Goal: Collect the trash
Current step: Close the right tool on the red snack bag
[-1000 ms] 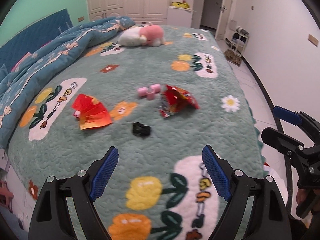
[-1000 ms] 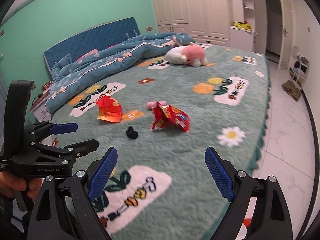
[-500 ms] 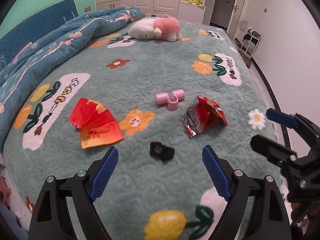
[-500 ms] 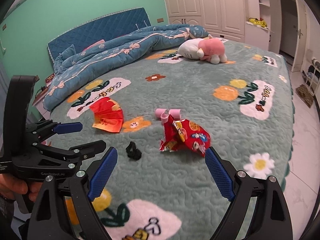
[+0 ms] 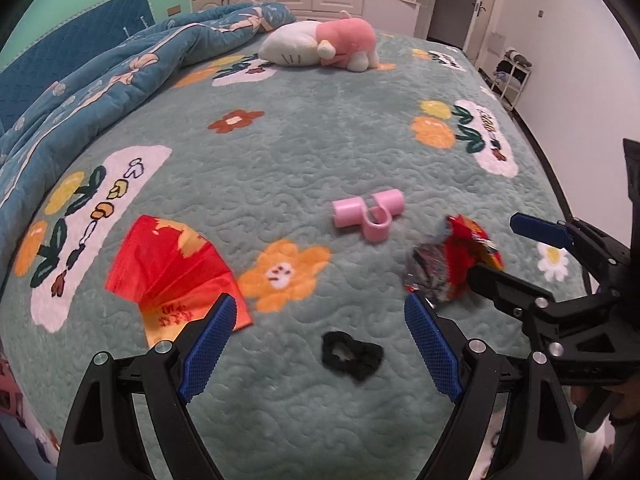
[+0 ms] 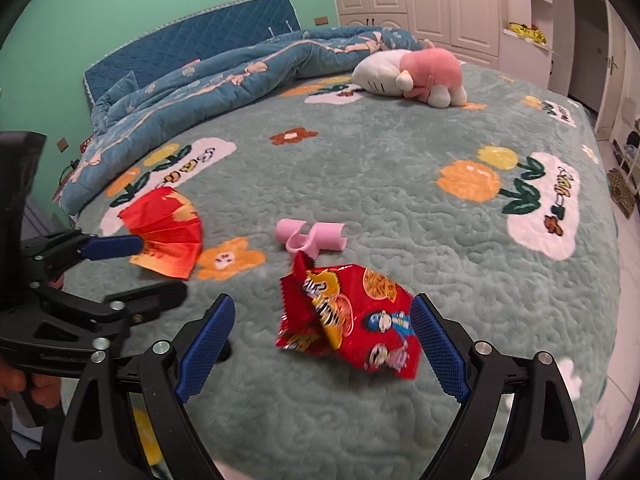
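Four loose items lie on the green flowered bedspread (image 5: 320, 140). A red snack wrapper (image 6: 352, 320) sits crumpled right in front of my right gripper (image 6: 320, 340), whose jaws are open and apart from it. The same red snack wrapper (image 5: 452, 260) shows at the right in the left wrist view. A fanned stack of red envelopes (image 5: 176, 272) lies by the left finger of my open left gripper (image 5: 320, 340). A black hair tie (image 5: 352, 354) rests between and just beyond the left gripper's fingertips. A pink plastic clip (image 5: 368, 214) lies farther in.
A pink and white plush toy (image 5: 324, 46) lies at the far side of the bed. A rumpled blue quilt (image 5: 100, 76) covers the left side up to the blue headboard (image 6: 192, 48). The bed's right edge drops to a white tiled floor (image 6: 628, 240).
Both grippers have moved forward and down over the bed, so the wrapper, envelopes and hair tie now look much closer. Both stay open.
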Demonstrator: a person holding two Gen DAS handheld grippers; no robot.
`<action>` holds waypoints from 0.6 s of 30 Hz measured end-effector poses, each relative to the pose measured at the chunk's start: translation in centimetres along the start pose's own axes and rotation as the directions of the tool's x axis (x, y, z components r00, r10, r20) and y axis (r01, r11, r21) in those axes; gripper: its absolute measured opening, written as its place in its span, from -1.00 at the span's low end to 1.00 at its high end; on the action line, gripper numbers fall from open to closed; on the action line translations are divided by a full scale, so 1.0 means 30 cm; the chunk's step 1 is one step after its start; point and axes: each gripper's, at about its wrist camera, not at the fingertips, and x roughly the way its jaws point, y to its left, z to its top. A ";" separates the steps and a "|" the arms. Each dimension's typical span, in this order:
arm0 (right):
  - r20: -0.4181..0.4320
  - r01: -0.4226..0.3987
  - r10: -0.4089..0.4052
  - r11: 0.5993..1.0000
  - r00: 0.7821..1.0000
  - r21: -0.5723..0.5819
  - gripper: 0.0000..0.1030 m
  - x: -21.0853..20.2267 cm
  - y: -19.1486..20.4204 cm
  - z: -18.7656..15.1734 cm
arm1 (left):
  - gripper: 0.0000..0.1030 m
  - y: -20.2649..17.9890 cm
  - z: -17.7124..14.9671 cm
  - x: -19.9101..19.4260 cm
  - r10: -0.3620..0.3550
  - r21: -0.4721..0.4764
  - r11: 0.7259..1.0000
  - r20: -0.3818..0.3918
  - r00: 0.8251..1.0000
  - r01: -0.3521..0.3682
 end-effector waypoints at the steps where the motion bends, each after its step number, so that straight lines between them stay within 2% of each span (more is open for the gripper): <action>1: -0.010 0.002 -0.002 1.000 1.000 -0.019 0.71 0.020 0.004 0.002 | 0.66 0.006 0.004 0.004 0.000 -0.005 1.000 0.000 1.000 0.000; 5: -0.034 0.004 -0.006 0.997 0.999 -0.072 0.68 0.079 0.025 -0.001 | 0.66 0.034 0.007 0.009 0.012 -0.018 1.000 0.001 1.000 -0.012; 8: -0.060 0.035 -0.040 0.996 0.997 -0.087 0.37 0.126 0.024 -0.007 | 0.66 0.044 0.013 0.015 0.013 -0.027 1.000 0.000 1.000 -0.013; 10: -0.055 0.085 -0.091 0.990 0.994 -0.108 -0.13 0.137 0.017 -0.008 | 0.66 0.052 0.016 0.014 0.014 -0.029 0.999 0.002 1.000 -0.014; 11: -0.056 0.089 -0.096 0.990 0.994 -0.109 -0.21 0.140 0.013 -0.009 | 0.66 0.056 0.017 0.013 0.015 -0.030 0.999 0.003 1.000 -0.015; 12: -0.059 0.087 -0.093 0.991 0.994 -0.102 -0.43 0.138 0.004 -0.008 | 0.66 0.061 0.017 0.012 0.018 -0.031 0.999 0.004 1.000 -0.018; 15: -0.033 0.093 -0.097 0.991 0.995 -0.093 -0.61 0.109 -0.012 0.003 | 0.66 0.079 0.020 0.004 0.027 -0.042 0.999 0.010 1.000 -0.026; 18: 0.005 0.029 -0.029 0.998 1.000 -0.060 -0.63 0.060 -0.003 0.033 | 0.66 0.115 0.026 -0.012 0.036 -0.064 0.997 0.023 0.999 -0.035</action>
